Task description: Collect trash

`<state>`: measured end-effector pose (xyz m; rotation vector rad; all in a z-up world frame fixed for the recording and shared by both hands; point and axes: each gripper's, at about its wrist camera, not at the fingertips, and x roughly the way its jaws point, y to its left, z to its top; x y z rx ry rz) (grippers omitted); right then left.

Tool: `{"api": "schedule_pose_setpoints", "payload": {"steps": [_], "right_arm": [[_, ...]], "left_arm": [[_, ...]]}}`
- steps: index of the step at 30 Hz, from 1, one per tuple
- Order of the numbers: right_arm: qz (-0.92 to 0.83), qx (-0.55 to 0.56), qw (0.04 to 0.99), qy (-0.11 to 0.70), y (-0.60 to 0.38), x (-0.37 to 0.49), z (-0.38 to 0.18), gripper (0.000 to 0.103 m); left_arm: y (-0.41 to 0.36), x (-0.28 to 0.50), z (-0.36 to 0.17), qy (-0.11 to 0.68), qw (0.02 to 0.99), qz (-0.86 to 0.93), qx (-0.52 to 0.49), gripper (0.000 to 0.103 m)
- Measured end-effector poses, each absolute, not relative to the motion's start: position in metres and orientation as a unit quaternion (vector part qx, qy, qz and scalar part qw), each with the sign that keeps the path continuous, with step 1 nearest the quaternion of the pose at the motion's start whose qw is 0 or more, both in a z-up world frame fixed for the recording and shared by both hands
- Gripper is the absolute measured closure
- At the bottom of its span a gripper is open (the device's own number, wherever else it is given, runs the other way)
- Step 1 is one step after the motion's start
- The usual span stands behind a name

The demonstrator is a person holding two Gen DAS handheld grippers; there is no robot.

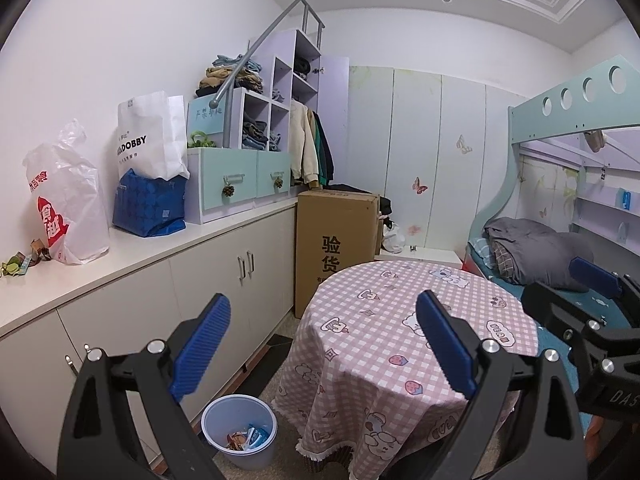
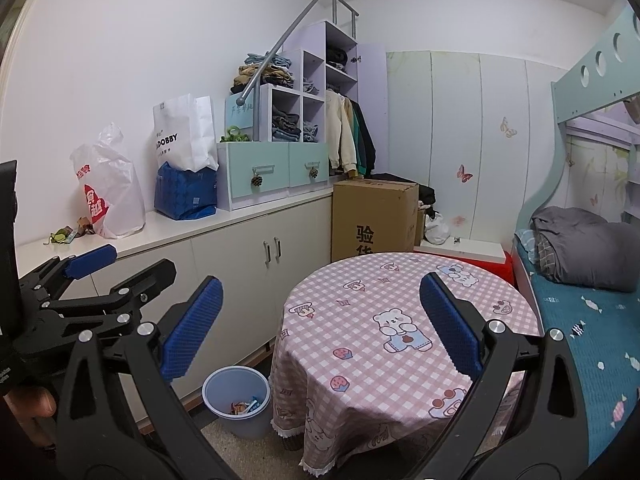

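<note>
Two grippers are raised over the room, both with jaws spread wide and nothing between the blue pads: the left gripper (image 1: 322, 344) and the right gripper (image 2: 320, 326). Each shows in the other's view, at the right edge of the left wrist view and the left edge of the right wrist view, so they hang side by side. Trash in the waste bin (image 1: 239, 432) sits on the floor below the left gripper's fingers, just beside the round table (image 1: 400, 320), whose checked cloth shows no litter on the part in view. Remaining loose trash appears to be the small heap of crumpled wrappers (image 1: 22, 262) on the countertop (image 1: 132, 256), far to the left of both sets of fingers, touching or just beside the white plastic bag (image 1: 66, 200); which of the two cannot be told. Judgement: the step in hand is the reach to those wrappers, and the left gripper is the nearer. Recommended practice: keep the fingers wide through the approach, come down so one pad lands either side of a single wrapper, and close only when the pads straddle it. Risk noted: thin, crumpled film may slide on the smooth top, and the bag's loose skirt may be pinched in error.
</note>
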<state>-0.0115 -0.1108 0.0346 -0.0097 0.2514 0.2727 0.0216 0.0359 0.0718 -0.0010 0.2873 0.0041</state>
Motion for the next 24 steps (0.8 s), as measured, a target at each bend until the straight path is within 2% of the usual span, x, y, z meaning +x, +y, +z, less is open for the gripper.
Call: {"api": "schedule_pose_setpoints", "payload": {"steps": [24], "right_arm": [[0.136, -0.005, 0.982, 0.128, -0.1097, -0.0111, 0.0337, 0.006]], "left_arm": [[0.0331, 0.0246, 0.0662, 0.15, 0.989, 0.003, 0.001, 0.011]]}}
